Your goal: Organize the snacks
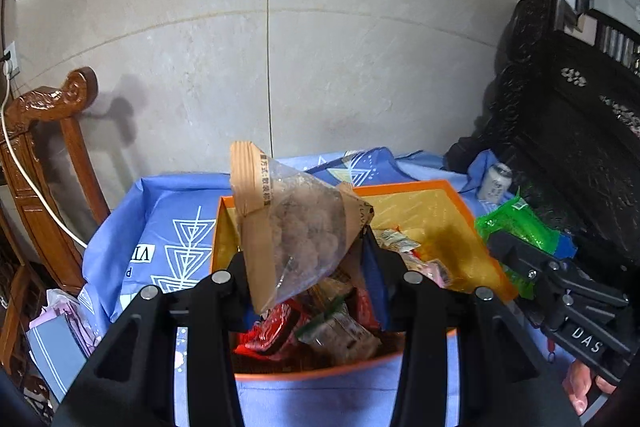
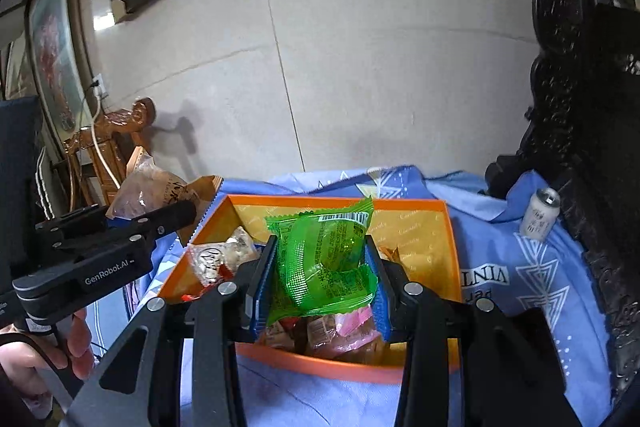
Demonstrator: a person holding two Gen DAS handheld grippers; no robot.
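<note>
Wall (image 1: 360, 75): large glossy stone-look tiles, smooth, mirroring lamps.
Box (image 2: 440, 227): matt orange-and-yellow cardboard.
Cloth (image 2: 520, 267): blue printed fabric, creased, under the box.
Green packet (image 2: 324, 259): shiny translucent plastic film, above the box.
Clear bag (image 1: 296, 227): crinkled plastic with tan paper edging.
Can (image 2: 540, 213): dull metal, right of box.
Chair (image 1: 48, 155): carved wood, varnished.
</note>
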